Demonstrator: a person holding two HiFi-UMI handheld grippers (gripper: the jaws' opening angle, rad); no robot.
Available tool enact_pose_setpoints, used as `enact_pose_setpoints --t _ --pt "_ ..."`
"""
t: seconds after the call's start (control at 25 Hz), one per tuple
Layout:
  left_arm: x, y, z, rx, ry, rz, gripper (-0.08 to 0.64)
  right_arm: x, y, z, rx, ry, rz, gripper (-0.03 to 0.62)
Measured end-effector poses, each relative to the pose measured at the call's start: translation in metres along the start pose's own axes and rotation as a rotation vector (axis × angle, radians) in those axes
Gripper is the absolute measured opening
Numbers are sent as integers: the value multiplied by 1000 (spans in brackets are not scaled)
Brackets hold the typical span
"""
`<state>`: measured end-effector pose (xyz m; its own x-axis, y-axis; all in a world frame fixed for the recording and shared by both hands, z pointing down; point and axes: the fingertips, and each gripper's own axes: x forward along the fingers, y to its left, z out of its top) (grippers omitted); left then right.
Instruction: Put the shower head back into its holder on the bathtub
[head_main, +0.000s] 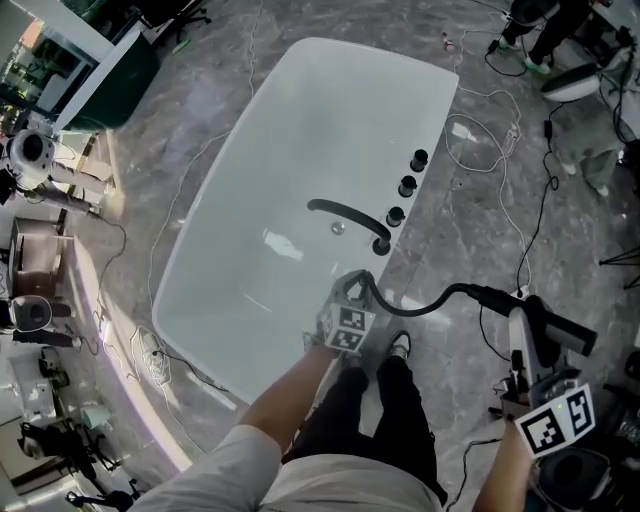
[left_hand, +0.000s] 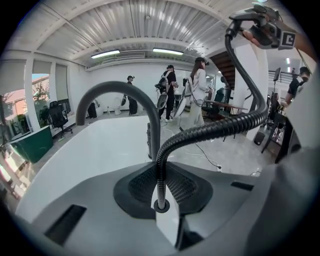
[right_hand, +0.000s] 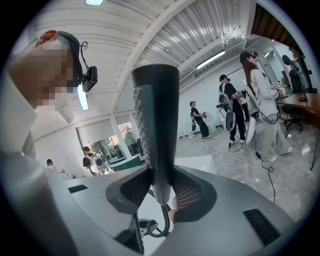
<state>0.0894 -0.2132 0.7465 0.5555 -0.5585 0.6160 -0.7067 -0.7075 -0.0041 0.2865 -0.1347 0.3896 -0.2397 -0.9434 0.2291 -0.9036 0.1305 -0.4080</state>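
The right tool (right_hand: 159, 187) is pressed shut on the handle of the black shower head (right_hand: 156, 125), which stands upright between its jaws. In the head view the shower head hangs over the floor (head_main: 470, 230), to the right of the white bathtub (head_main: 300, 120) and well apart from it. The left tool (left_hand: 160, 192) pinches the ribbed hose (left_hand: 210, 130) at the tub's near rim, near the arched faucet (head_main: 345, 213). Three round knobs (head_main: 407, 186) line the rim beyond. The hose curves from the left tool across to the shower head.
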Motion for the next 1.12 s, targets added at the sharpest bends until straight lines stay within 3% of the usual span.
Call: enact_pose_setpoints --t 0.2,0.68,0.92,1.12 --pt "33 6 -50 2 100 1 52 21 -3 -23 38 4 33 141" --pt "71 -3 -99 17 193 -39 52 42 12 -37 54 6 143 141" --pt "62 -8 -105 -9 200 -61 89 58 32 -50 62 14 227 141" --pt "34 -5 -92 -54 155 -50 89 80 46 -71 46 54 257 141"
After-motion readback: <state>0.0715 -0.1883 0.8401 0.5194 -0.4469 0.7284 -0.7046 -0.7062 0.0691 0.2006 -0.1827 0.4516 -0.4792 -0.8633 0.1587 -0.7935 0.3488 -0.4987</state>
